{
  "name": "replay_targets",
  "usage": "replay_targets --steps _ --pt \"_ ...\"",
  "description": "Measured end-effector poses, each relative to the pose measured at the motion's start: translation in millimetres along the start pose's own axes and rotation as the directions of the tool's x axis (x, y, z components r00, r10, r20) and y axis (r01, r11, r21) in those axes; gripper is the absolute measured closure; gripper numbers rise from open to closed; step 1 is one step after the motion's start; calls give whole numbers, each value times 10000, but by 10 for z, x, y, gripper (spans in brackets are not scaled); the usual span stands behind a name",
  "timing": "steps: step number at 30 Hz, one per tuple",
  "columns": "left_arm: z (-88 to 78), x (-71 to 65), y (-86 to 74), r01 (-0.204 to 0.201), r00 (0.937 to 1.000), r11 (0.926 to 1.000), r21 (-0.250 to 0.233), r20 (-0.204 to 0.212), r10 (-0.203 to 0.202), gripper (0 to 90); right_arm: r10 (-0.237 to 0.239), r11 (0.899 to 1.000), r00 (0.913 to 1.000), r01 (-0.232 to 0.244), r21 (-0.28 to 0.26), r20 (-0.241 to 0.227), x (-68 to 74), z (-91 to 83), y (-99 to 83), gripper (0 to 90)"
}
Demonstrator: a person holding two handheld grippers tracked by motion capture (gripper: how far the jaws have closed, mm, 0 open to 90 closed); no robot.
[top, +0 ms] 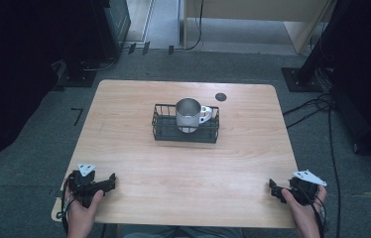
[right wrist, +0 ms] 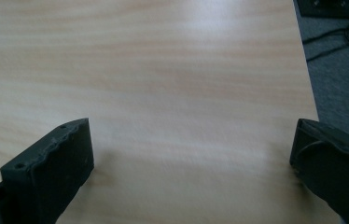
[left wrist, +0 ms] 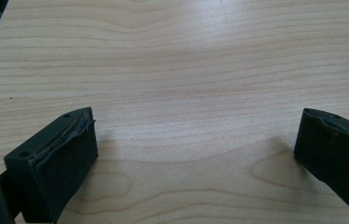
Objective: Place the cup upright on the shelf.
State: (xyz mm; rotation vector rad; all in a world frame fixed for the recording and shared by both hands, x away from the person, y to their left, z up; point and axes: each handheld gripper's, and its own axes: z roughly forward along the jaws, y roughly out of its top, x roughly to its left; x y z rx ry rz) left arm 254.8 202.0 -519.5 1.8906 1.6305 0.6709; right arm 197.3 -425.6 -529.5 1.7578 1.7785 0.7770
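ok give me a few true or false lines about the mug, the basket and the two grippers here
1. The metal mug stands upright inside the black wire basket. True.
2. The left gripper is shut on the mug's handle. False: its jaws are wide apart over bare table, far from the mug.
3. The right gripper is open, with nothing between its jaws. True.
4. The basket sits at the table's near edge between the hands. False: it sits toward the far side, around the middle.
5. The mug lies tipped on its side. False: it is upright.

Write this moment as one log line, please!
left tool open, idle | right tool open, idle | mug in basket
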Motion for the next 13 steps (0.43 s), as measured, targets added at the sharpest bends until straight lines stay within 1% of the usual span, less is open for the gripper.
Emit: replay_targets --steps 4,6,12,13 --pt "0 0 0 3 10000 10000 0 -1 -3 0 -210 9997 9997 211 124 -134 -16 -53 -43 0" --pt "0 -1 0 3 10000 10000 -2 -1 -3 0 -383 9993 9989 382 -21 -286 -21 -63 -69 0" --pt "0 -1 0 0 10000 10000 -1 -1 0 0 -352 9994 9989 351 -29 -306 -22 -68 -77 0" --pt "0 -1 0 3 10000 10000 -5 0 -3 0 -309 9995 9992 309 -35 -247 -21 -65 -75 0"
